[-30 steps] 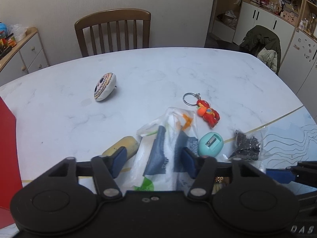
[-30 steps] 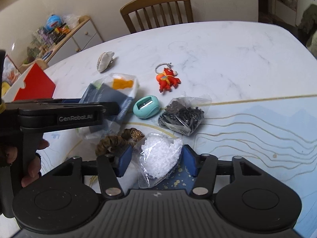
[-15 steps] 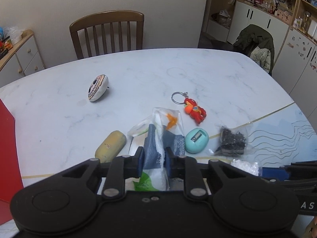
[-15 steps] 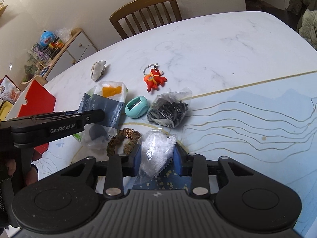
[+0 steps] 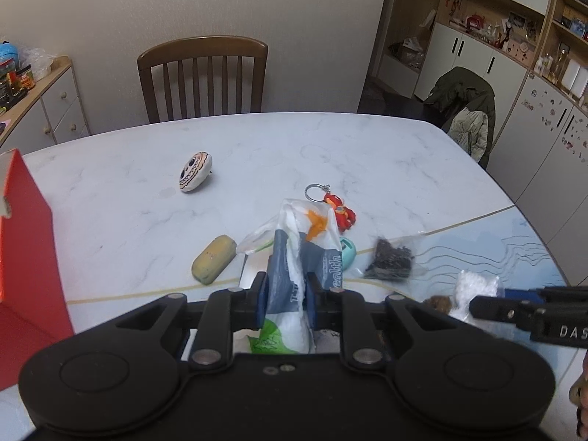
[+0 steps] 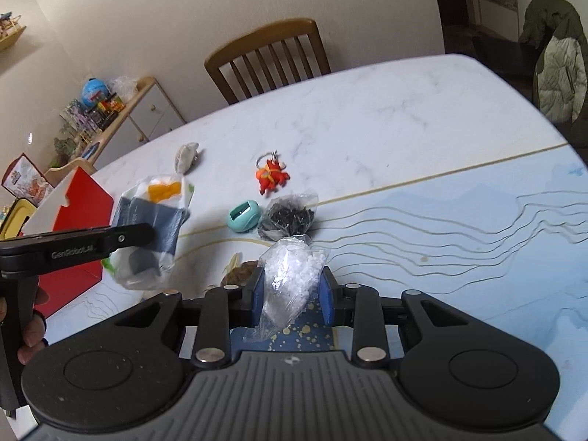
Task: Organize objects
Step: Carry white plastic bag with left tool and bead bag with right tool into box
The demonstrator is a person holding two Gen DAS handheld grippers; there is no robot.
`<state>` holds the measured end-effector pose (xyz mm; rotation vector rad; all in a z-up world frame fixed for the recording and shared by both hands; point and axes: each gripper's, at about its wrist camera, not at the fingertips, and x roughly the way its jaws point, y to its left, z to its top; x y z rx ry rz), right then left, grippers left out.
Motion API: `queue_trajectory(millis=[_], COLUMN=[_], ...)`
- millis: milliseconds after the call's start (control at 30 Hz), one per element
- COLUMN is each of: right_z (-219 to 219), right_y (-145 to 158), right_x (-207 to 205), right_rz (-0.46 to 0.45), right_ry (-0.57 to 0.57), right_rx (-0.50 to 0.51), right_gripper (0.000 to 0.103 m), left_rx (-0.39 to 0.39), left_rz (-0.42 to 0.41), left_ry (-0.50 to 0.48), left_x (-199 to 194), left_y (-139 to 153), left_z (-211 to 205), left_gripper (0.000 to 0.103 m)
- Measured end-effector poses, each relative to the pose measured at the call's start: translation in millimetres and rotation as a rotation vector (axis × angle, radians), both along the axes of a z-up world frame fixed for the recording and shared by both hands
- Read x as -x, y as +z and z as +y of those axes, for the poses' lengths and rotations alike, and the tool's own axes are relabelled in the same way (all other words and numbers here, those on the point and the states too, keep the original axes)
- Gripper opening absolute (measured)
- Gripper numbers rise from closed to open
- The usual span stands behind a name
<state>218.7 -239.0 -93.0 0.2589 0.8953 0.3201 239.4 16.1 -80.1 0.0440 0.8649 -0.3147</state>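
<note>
While both bags [image 5: 294, 257] hang lifted: bare marble [image 5: 257, 147] beyond.

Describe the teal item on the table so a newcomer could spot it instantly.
On the marble table, find the gold line bordering the blue mat. The teal sharpener lies there, beside the bag of black bits. It alone is egg-shaped and teal.
</note>
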Motion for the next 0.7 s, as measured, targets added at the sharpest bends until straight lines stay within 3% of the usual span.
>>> queue_trajectory(millis=[300,700], right_z=[-5,8], right_y=[28,60], right_x=[30,58], right_rz=[-0.047,-0.107], right_ry=[0.052,0.145], right_rx=[0.004,-0.004], right_gripper=[0.029,0.029], left_rx=[0.024,0.038], left_rz=[-0.007,-0.003], left_ry=[0.000,0.028], left_x=[33,61], left_y=[21,26], left_z=[15,32], left_gripper=[0.019,0.019])
